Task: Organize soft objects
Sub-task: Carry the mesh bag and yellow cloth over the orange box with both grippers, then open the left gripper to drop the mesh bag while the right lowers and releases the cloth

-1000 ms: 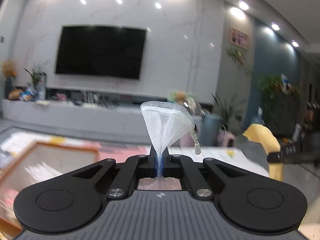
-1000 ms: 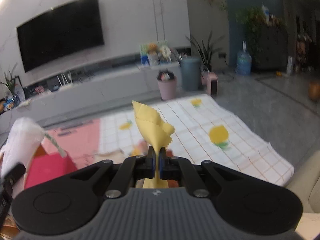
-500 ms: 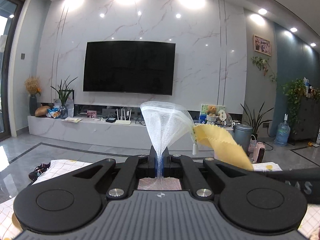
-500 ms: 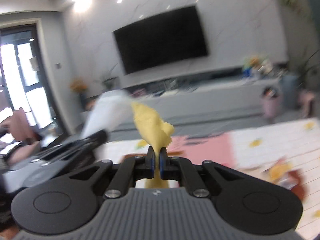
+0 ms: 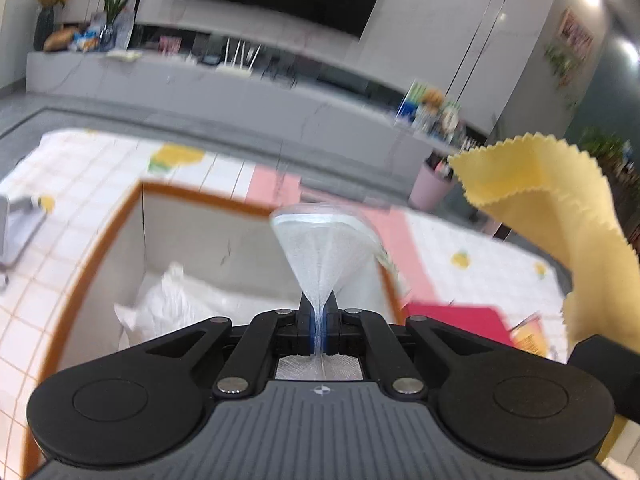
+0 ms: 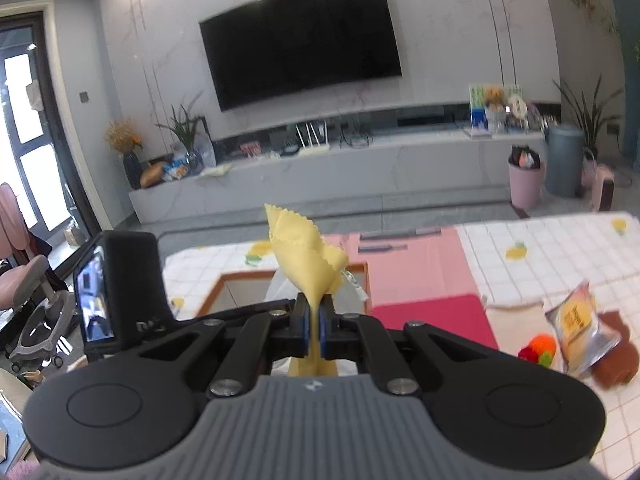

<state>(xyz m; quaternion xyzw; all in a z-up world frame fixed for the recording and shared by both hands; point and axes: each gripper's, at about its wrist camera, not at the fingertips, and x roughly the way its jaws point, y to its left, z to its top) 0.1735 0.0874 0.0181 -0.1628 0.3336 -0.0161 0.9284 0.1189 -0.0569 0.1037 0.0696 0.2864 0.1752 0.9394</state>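
My left gripper (image 5: 318, 312) is shut on a white mesh pouch (image 5: 326, 248) that fans up from its jaws. It hangs over an open box with an orange rim (image 5: 132, 208), where a white soft bundle (image 5: 180, 304) lies. My right gripper (image 6: 314, 312) is shut on a yellow cloth with zigzag edges (image 6: 304, 252); the cloth also shows at the right of the left wrist view (image 5: 560, 208). The box rim (image 6: 236, 278) shows just beyond the right gripper, with the left gripper's camera body (image 6: 116, 288) to its left.
A lemon-print checked sheet (image 6: 560, 248) covers the floor, with pink (image 6: 420, 264) and red (image 6: 432, 320) mats on it. A snack packet (image 6: 576, 332), a brown soft item (image 6: 616, 364) and an orange-red pompom (image 6: 538, 348) lie at the right. A TV console stands behind.
The left gripper has tipped down from facing the TV wall to over the open box. The right gripper has swung beside it, still holding the yellow cloth. Both stay shut.
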